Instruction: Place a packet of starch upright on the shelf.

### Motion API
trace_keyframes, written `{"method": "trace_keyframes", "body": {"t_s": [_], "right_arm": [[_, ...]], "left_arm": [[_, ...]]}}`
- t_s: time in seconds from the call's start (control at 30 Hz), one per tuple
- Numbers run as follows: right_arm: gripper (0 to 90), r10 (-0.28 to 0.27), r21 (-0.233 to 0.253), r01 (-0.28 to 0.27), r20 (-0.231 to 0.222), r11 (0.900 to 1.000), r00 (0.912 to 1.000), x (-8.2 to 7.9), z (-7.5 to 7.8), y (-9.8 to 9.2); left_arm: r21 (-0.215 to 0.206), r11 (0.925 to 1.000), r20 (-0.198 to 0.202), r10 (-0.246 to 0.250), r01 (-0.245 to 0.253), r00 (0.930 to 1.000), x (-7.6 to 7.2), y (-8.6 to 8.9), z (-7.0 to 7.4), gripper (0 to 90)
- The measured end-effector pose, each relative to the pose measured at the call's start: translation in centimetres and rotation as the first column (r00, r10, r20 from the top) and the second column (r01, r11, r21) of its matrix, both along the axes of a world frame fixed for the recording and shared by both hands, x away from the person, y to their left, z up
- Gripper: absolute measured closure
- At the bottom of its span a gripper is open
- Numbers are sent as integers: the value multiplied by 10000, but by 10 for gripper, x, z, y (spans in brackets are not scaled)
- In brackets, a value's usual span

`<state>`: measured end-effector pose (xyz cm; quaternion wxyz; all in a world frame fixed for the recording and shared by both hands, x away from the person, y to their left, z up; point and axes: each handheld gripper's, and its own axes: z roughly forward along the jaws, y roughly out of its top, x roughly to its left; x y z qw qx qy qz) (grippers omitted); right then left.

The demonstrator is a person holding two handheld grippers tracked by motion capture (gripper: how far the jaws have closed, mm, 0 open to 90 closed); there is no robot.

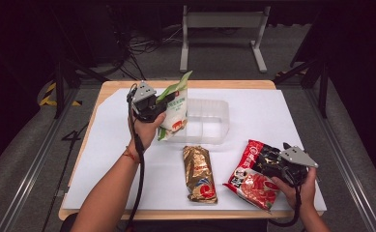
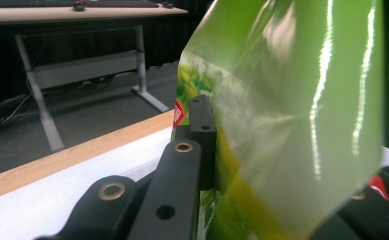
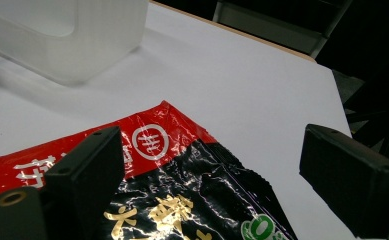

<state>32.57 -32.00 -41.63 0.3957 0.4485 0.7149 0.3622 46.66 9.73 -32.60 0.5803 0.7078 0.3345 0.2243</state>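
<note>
Our left gripper (image 1: pixel 152 104) pinches a green snack bag (image 1: pixel 175 108), held upright over the near left edge of the clear plastic tub (image 1: pixel 213 126); we judge lowering it in comes next. Our right gripper (image 1: pixel 278 162) hovers, jaws spread, over a red-and-black packet (image 1: pixel 253 181). A gold packet (image 1: pixel 200 174) lies between them on the white-covered wooden table (image 1: pixel 253 104), in a dim room with grey flooring.

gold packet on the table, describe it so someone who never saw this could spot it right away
Start at the white sheet covering the wooden table, then find the clear plastic tub near its middle. The gold packet lies flat just in front of the tub, toward the person, untouched by either gripper. It is the only shiny gold one: the green and white bag is held up, the red and black packet lies to the right.
</note>
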Motion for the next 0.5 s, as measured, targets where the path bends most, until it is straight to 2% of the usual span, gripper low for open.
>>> {"method": "trace_keyframes", "body": {"t_s": [0.17, 0.3, 0.4, 0.5], "right_arm": [[114, 45, -41, -46, -54, 10000, 10000, 0, -1, -1], [114, 92, -84, -93, -81, 9999, 9999, 1, -2, 1], [114, 82, -106, -84, -117, 9999, 9999, 1, -3, 1], [114, 94, -120, -96, -144, 9999, 9999, 1, -3, 1]], "left_arm": [[-50, 9997, -10, 220, -220, 9998, 9, -2, 1, 900], [275, 9983, 211, 513, -519, 9985, 14, -7, 3, 900], [226, 9979, 221, 603, -608, 9979, 19, -8, 5, 900], [453, 9937, 510, 1003, -1026, 9936, 23, -11, 6, 900]]}}
